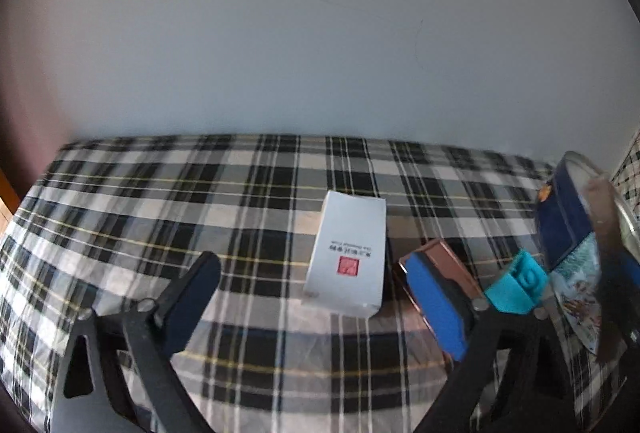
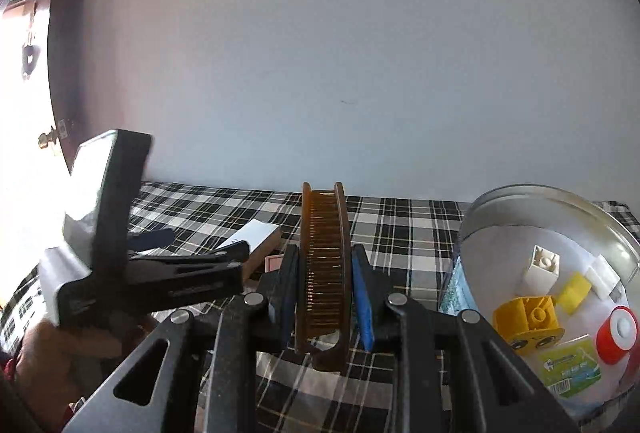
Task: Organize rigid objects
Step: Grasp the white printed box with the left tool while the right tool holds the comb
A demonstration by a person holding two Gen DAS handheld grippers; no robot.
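Observation:
My right gripper [image 2: 325, 253] is shut on a brown comb [image 2: 324, 273], which stands upright between the blue pads above the plaid cloth. My left gripper [image 1: 312, 261] is open. A white box [image 1: 348, 253] with a red stamp lies flat on the cloth ahead, between the two fingers, and neither pad touches it. A copper-pink box [image 1: 444, 261] lies just behind the right finger. In the right wrist view the left gripper [image 2: 198, 243] reaches in from the left over the white box [image 2: 256, 237], with a hand [image 2: 40, 357] holding it.
A plaid cloth [image 1: 160, 193] covers the table up to a pale wall. At the right stands a round metal-rimmed container [image 2: 500, 201] with several toy bricks, a red roll and a green card. A teal brick [image 1: 516, 285] and a dark blue box [image 1: 560, 221] sit beside it.

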